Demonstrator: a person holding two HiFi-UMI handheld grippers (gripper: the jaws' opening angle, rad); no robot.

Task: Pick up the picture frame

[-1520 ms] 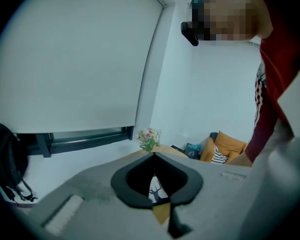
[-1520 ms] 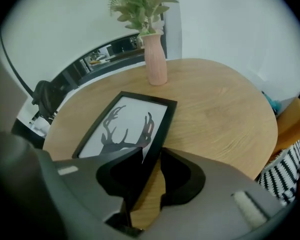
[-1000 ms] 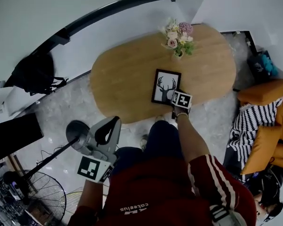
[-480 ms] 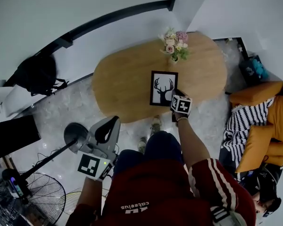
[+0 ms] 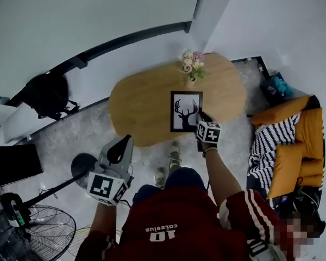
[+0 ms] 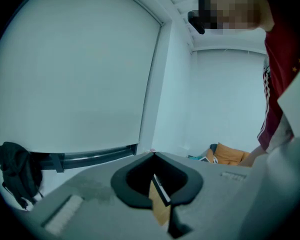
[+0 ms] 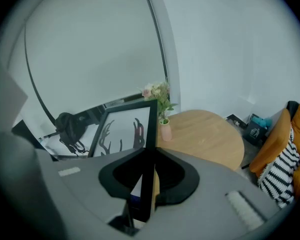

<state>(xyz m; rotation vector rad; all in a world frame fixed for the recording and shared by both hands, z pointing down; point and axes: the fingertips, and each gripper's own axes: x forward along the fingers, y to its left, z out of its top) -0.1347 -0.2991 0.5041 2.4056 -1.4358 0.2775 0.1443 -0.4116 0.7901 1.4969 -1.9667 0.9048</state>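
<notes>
The picture frame (image 5: 186, 111), black-edged with a black deer print on white, hangs above the oval wooden table (image 5: 141, 107). My right gripper (image 5: 202, 117) is shut on its lower right edge. In the right gripper view the frame (image 7: 122, 129) stands tilted up, its dark edge clamped between the jaws of the right gripper (image 7: 149, 160). My left gripper (image 5: 121, 143) is held low at the left, away from the table, over the floor. In its own view the left gripper (image 6: 155, 156) has its jaws together with nothing in them.
A pink vase of flowers (image 5: 190, 67) stands at the table's far edge. A black bag (image 5: 46, 94) lies by the wall at left. A fan (image 5: 38, 235) and a round stand base (image 5: 84, 165) sit on the floor near me. Orange and striped cushions (image 5: 285, 145) lie at right.
The right gripper has lifted the picture frame up off the table. The left gripper has also risen a little.
</notes>
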